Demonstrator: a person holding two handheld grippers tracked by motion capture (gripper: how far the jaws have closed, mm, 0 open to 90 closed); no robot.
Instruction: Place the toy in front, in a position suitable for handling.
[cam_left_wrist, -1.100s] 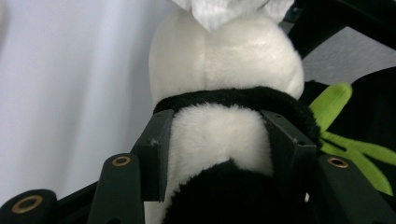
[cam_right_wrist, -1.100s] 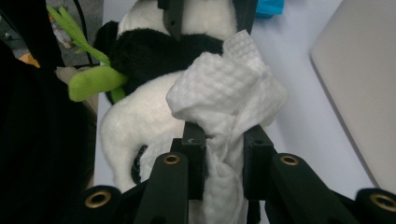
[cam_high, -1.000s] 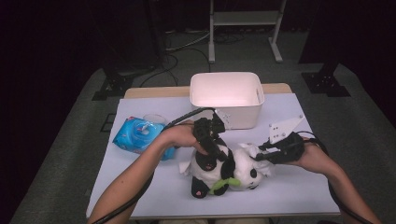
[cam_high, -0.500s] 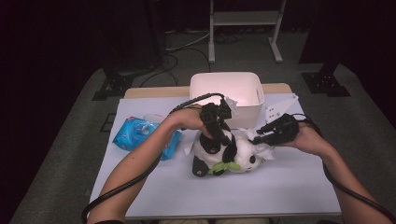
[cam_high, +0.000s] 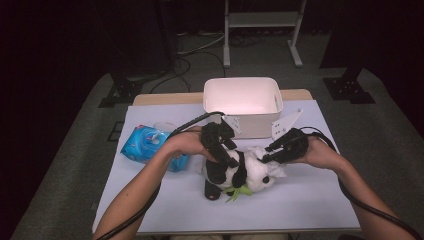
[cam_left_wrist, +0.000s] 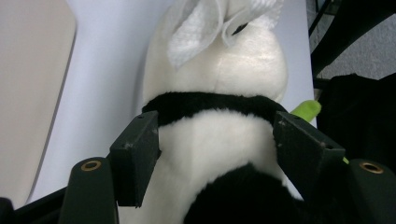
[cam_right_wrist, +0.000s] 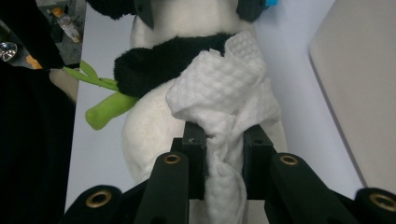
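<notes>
A white rectangular plastic bin stands at twelve o'clock on the pale lavender-covered worktop, its inside bare. A blue soft pack of wet wipes lies at nine o'clock, near the left edge. Beyond the worktop, at twelve o'clock, a white metal stand rests on the grey floor, with black cables trailing at eleven o'clock.

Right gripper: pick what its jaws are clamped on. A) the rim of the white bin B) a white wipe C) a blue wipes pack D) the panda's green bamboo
B: in the right gripper view the right gripper has its jaws pinched on a bunched white wipe that lies against the panda.
</notes>
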